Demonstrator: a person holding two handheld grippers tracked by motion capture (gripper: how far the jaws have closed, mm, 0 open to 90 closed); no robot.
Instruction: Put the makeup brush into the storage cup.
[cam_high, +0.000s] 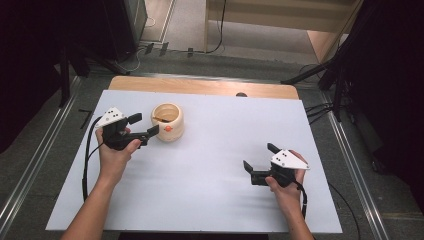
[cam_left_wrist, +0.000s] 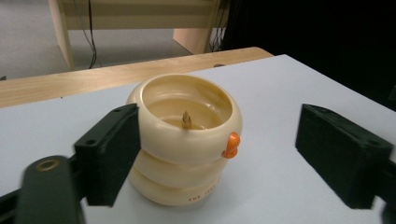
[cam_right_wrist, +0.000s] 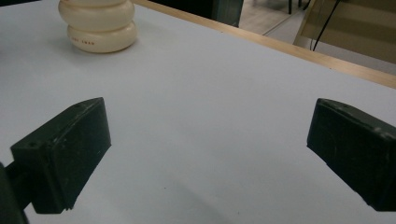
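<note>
Looking down from the high view, the cream ribbed pot (cam_high: 168, 121) stands upright toward the far left of the white bench (cam_high: 210, 200), its open mouth facing up. The left hand-held gripper (cam_high: 145, 125) sits just to the pot's left, jaws spread and pointing across the bench toward it; the nearer jaw tip reaches almost to the pot's side by its orange knob (cam_high: 169, 128). The right hand-held gripper (cam_high: 258, 157) hangs well apart over the near right of the bench, jaws also spread with nothing between them, so the left hand is plainly the nearer one.

From the left gripper view, the pot (cam_left_wrist: 184, 140) lies dead ahead, slightly toward one jaw: that jaw stands at or touching the stacked rings, while the other jaw stands clear off to the far side. The jaws are parted and not pressing on it. A small brown stub (cam_left_wrist: 186, 120) rises inside the bowl.

From the right gripper view, the pot (cam_right_wrist: 98, 25) sits far off at the upper left, and bare bench lies between the wide-open jaws of that hand-held gripper (cam_right_wrist: 205, 154).
</note>
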